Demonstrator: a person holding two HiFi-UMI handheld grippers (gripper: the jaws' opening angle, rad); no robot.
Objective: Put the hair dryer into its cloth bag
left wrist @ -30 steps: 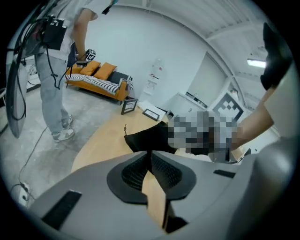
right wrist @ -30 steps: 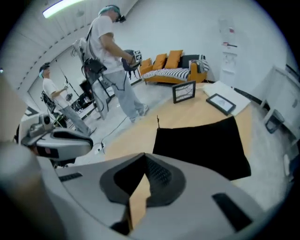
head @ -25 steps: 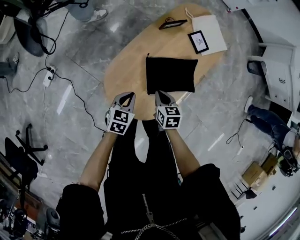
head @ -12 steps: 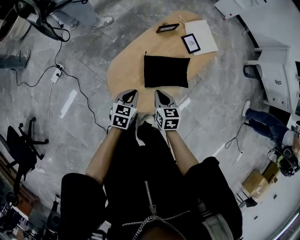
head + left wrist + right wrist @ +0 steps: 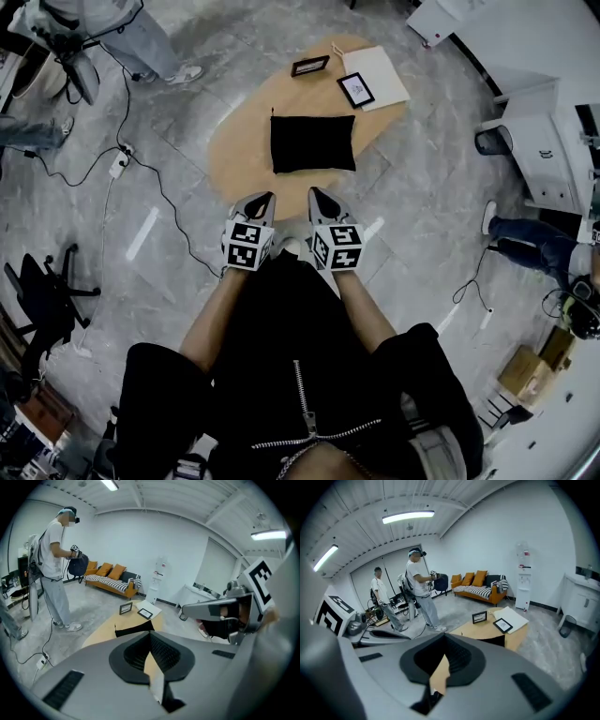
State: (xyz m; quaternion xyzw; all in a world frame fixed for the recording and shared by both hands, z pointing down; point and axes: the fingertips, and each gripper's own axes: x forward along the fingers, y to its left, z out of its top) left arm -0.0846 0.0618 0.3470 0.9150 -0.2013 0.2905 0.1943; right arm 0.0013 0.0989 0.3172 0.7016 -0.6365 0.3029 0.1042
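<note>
A black cloth bag [image 5: 312, 143] lies flat on a low oval wooden table [image 5: 239, 155]; no hair dryer shows in any view. My left gripper [image 5: 266, 196] and right gripper [image 5: 313, 191] hang side by side over the floor, short of the table's near edge, both shut and empty. In the left gripper view the shut jaws [image 5: 151, 637] point at the bag [image 5: 133, 630], with the right gripper [image 5: 187, 607] alongside. From the right gripper view, its shut jaws [image 5: 444, 643] cover most of the bag [image 5: 494, 640].
Two small picture frames [image 5: 310, 66] [image 5: 355, 89] and a white drawstring bag [image 5: 378, 75] sit at the table's far end. Cables and a power strip [image 5: 118, 165] lie on the floor at left, near an office chair [image 5: 42, 291]. Two people [image 5: 417, 585] stand beyond; a white cabinet [image 5: 539, 141] stands at right.
Both grippers have risen together, still shut and side by side. The table and bag now look smaller and farther up the head view.
</note>
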